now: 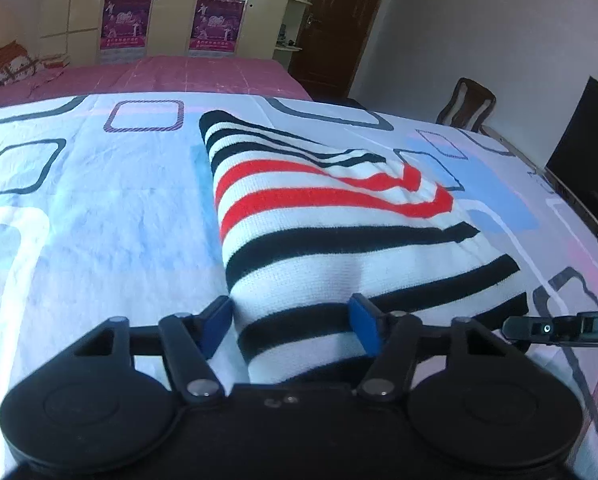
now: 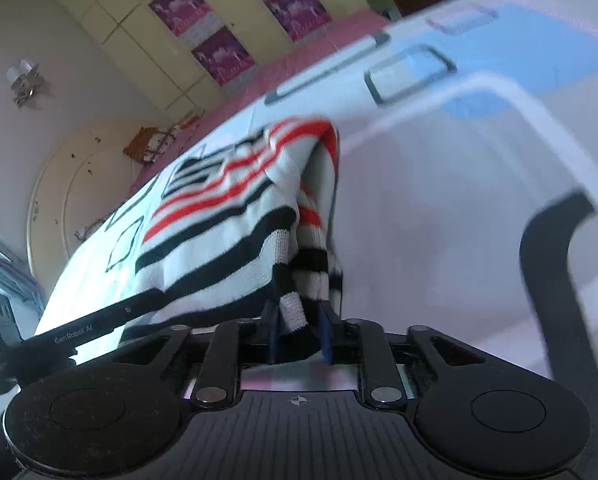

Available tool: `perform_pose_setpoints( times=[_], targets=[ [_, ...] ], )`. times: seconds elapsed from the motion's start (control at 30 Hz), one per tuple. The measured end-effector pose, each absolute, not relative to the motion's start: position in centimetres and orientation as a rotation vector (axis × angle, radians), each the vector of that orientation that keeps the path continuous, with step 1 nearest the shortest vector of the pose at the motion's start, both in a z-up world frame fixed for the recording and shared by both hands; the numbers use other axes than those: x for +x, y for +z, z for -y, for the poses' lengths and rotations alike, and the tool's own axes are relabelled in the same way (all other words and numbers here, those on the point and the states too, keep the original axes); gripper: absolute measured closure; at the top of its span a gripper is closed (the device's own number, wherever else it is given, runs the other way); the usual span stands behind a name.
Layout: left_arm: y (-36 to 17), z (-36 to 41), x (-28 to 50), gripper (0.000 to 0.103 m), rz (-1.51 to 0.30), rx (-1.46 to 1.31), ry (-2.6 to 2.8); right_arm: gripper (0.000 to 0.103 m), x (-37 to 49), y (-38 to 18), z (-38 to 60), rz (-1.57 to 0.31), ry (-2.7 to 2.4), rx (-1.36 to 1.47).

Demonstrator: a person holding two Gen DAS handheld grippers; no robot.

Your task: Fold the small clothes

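Note:
A white knit sweater (image 1: 319, 208) with black and red stripes lies folded on the patterned bed sheet (image 1: 99, 220). My left gripper (image 1: 292, 325) is open and straddles the sweater's near left corner. Its left blue pad (image 1: 219, 322) sits at the garment's edge, and the other pad rests on the fabric. In the right wrist view my right gripper (image 2: 299, 334) is shut on a ribbed striped edge of the sweater (image 2: 219, 224) and holds that part lifted, so it hangs in folds. A black part of the right gripper (image 1: 559, 328) shows at the sweater's near right corner.
Beyond the sheet lies a pink bedspread (image 1: 187, 74) with a pillow (image 1: 9, 62). A wardrobe with pink posters (image 1: 127, 20), a brown door (image 1: 335, 24), a chair (image 1: 469, 104) and a dark screen (image 1: 587, 148) line the far and right sides.

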State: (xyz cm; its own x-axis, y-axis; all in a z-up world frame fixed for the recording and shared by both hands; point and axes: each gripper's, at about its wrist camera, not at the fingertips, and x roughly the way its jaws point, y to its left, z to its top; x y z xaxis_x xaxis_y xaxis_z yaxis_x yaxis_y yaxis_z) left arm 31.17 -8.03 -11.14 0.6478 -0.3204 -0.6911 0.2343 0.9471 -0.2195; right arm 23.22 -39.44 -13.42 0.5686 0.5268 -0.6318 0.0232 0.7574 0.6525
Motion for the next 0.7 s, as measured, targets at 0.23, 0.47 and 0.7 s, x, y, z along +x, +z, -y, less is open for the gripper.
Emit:
perform_pose_setpoints(
  times=[0.23,0.47,0.7],
  targets=[
    [-11.6,7.6,31.4,0.042,-0.818,-0.106,-0.336,0.086,23.5,-14.9,41.1,-0.956,0.311,0.743],
    [-10.0,7.7,31.4,0.044,-0.812,-0.103,-0.325,0.085,23.4,-9.8,39.9,-0.849,0.314,0.519],
    [-7.7,8.2,32.5,0.043,-0.777,-0.126,-0.292,0.085,26.4,-7.3,38.4,-0.772,0.317,0.442]
  ],
)
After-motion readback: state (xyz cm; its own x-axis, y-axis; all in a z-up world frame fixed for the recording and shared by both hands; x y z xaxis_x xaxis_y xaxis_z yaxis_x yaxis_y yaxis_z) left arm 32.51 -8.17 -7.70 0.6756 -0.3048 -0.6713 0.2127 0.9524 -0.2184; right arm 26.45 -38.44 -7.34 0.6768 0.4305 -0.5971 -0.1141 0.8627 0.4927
